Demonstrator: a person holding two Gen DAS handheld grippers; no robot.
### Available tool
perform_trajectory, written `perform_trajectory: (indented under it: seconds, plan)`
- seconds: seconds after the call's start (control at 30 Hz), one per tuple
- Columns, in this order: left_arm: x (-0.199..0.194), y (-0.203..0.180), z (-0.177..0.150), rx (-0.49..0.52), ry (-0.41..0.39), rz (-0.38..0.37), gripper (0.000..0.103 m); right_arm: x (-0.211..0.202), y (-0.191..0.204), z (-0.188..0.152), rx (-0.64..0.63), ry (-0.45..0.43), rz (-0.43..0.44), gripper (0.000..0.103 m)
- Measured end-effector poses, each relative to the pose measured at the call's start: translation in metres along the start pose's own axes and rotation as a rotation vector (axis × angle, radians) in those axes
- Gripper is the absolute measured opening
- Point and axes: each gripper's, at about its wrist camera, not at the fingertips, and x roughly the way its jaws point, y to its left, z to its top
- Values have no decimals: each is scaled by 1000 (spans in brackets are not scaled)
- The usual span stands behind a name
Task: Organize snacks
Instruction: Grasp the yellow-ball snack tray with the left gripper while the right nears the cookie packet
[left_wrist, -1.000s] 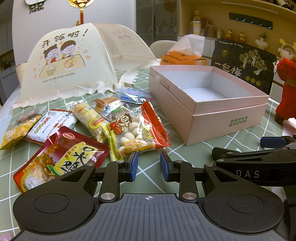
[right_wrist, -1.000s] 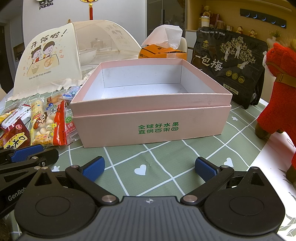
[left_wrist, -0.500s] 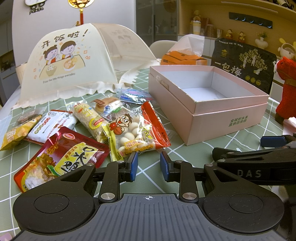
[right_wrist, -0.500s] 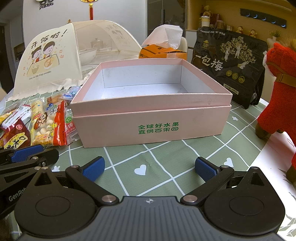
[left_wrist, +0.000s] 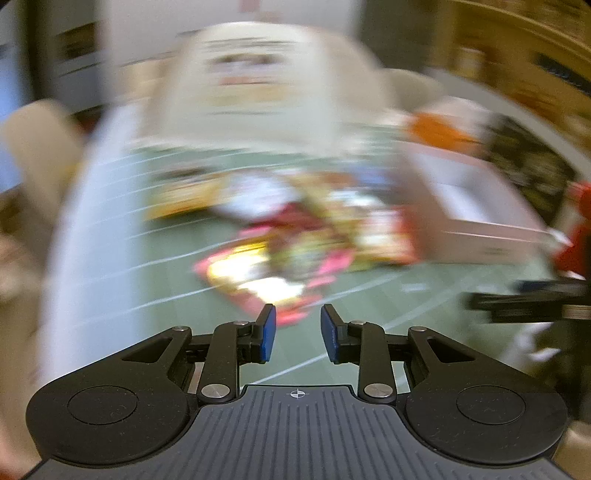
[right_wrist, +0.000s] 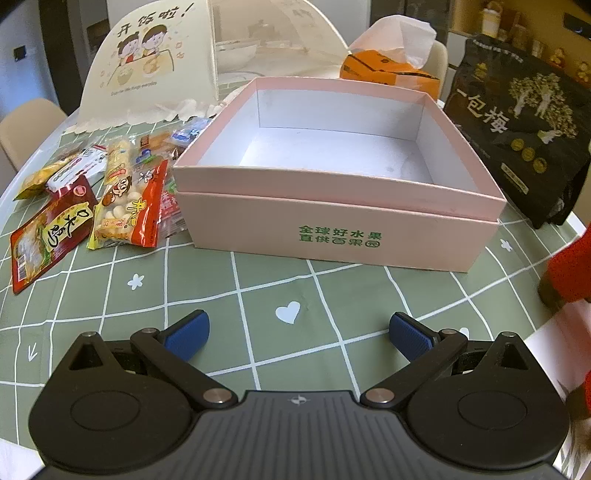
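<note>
Several snack packets lie in a heap left of an open, empty pink box (right_wrist: 340, 221). Among them are a red pouch (right_wrist: 51, 236) and a yellow-red bag of round puffs (right_wrist: 125, 206). My right gripper (right_wrist: 297, 328) hovers over the green checked cloth in front of the box, jaws wide open and empty. The left wrist view is smeared by motion. There my left gripper (left_wrist: 294, 325) keeps a narrow gap with nothing in it, above and short of the blurred red pouch (left_wrist: 266, 273). The pink box (left_wrist: 480, 229) shows blurred at the right.
A cream folding food cover (right_wrist: 147, 62) stands behind the snacks. An orange tissue box (right_wrist: 388, 70) and a black bag (right_wrist: 517, 122) sit behind and right of the box. A red plush toy (right_wrist: 569, 273) is at the right edge, a chair (right_wrist: 26, 125) at the far left.
The left gripper has swung up and to the left; its view is now blurred and centred on the snacks. It has left the right wrist view, which has rolled slightly.
</note>
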Motion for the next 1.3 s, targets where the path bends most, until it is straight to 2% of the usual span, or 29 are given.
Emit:
perform_trajectory:
  seconds: [0.03,0.1,0.2,0.27,0.47,0.6,0.7,0.8,0.87,0.9,1.07,1.13,1.2,1.3]
  plan:
    - [-5,15,-5,-29,11,56,30,0,0,1,-5,6,4,103]
    - [-8,36,-17,-52,52,111,30,2,0,5,-10,22,7,103]
    - [-1,58,-35,-95,122,113,30,0,4,9,-9,48,29,95]
    - [5,68,-42,-130,147,124,31,-6,13,10,-26,46,74,95]
    - [5,61,-34,-130,131,107,32,-34,43,13,-80,-40,147,95]
    - [-1,55,-29,-91,73,123,32,-41,58,15,-110,-52,160,95]
    - [6,64,-24,-90,80,126,32,-46,64,12,-117,-49,180,95]
    - [12,73,-21,-121,100,109,32,-52,68,8,-121,-38,207,95]
    - [12,73,-22,-168,115,66,32,-55,70,3,-125,-37,208,95]
    - [12,70,-23,-180,117,39,38,-56,71,2,-125,-36,206,95]
    - [11,37,-27,-75,139,-113,40,-60,72,-3,-135,-36,186,95]
    - [7,28,-26,-4,120,-104,40,-61,73,-4,-148,-36,177,95]
    - [5,25,-24,48,106,-55,39,-63,73,-5,-158,-38,176,95]
    - [14,32,-20,30,145,-55,39,-63,76,-5,-165,-33,184,95]
